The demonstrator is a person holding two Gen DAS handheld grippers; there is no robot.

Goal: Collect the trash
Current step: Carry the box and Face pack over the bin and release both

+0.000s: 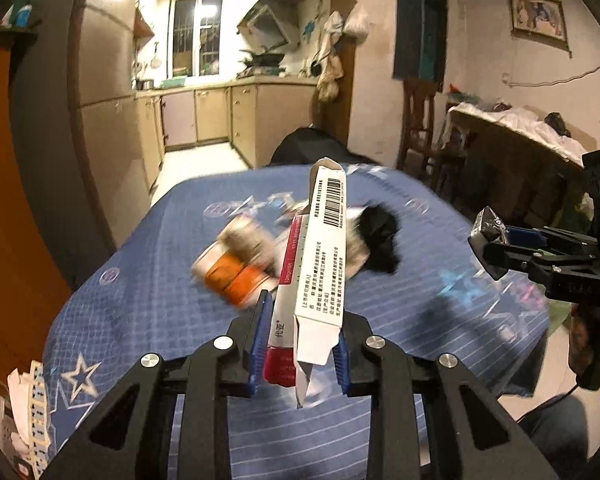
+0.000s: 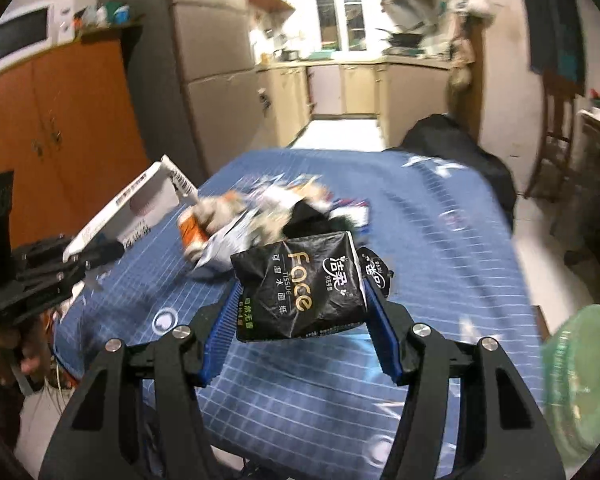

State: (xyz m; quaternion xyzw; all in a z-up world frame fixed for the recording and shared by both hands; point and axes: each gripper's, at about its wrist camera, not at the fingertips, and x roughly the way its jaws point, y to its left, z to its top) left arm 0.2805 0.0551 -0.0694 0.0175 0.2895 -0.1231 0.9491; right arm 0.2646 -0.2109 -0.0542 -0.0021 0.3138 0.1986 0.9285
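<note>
We hold carton [image 1: 320, 256] in left tongs [image 1: 300, 344], clamped at its lower end so length stands clear above table [image 1: 140, 308]. We hold black tissue pack [image 2: 300, 292] in right tongs [image 2: 300, 320], pinched across its width, lifted off cloth. Remaining trash pile [image 2: 252, 220] lies mid-table, blurred. Green bag [image 2: 580, 380] sits just beside right tongs at table edge; we judge it intended drop point.
</note>
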